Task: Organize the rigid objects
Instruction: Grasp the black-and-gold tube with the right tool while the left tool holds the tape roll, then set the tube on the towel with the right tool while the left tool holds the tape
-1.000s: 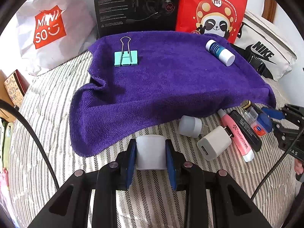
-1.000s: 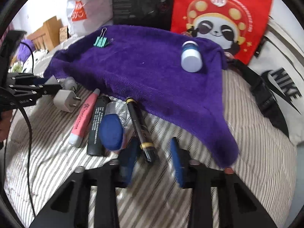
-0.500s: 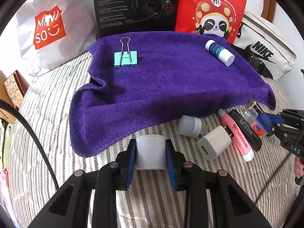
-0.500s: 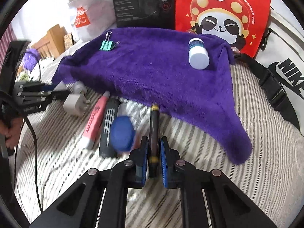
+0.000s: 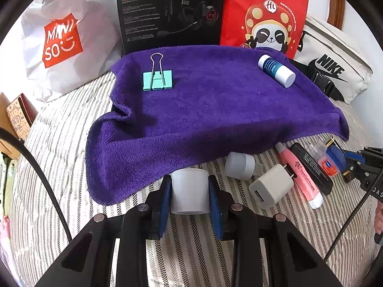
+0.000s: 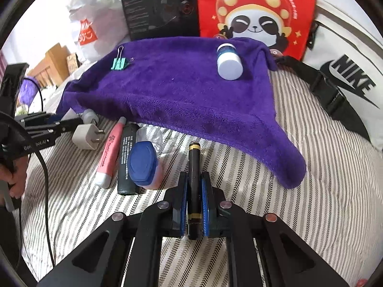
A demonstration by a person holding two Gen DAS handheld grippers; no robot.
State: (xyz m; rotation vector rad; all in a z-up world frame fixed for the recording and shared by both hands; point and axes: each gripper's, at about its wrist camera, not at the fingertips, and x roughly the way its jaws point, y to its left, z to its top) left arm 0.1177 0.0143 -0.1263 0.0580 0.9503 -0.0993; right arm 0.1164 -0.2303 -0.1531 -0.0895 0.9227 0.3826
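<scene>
Left gripper (image 5: 190,192) clamped on a white cup (image 5: 189,191), pads flat on both its sides, cup at the near edge of the purple towel (image 5: 215,110), over the striped bedding (image 5: 59,167)

Right gripper (image 6: 194,186) closed tight on a black pen (image 6: 194,167) with gold bands; pen runs straight out along the fingers, tip pointing at the towel edge, just short of it

On the towel: teal binder clip (image 5: 157,79) far left, white-capped blue bottle (image 5: 276,70) far right, lying on its side, well apart from each other

Loose on the bedding off the towel's near right edge, bunched together:
- small white cap (image 5: 239,165), just beside the cup
- white USB charger (image 5: 271,189), prongs pointing at the pink tube
- pink tube (image 5: 299,174) and black bar (image 5: 311,167) side by side, touching
- blue-lidded jar (image 6: 142,161) lying against the black bar, just left of the pen

Behind the towel: Miniso bag (image 5: 62,38), black headset box (image 5: 167,12), red panda bag (image 5: 265,16), white Nike bag (image 5: 335,69)

Person's hand (image 6: 14,177) shows at the left edge of the right wrist view, on the left gripper's handle
</scene>
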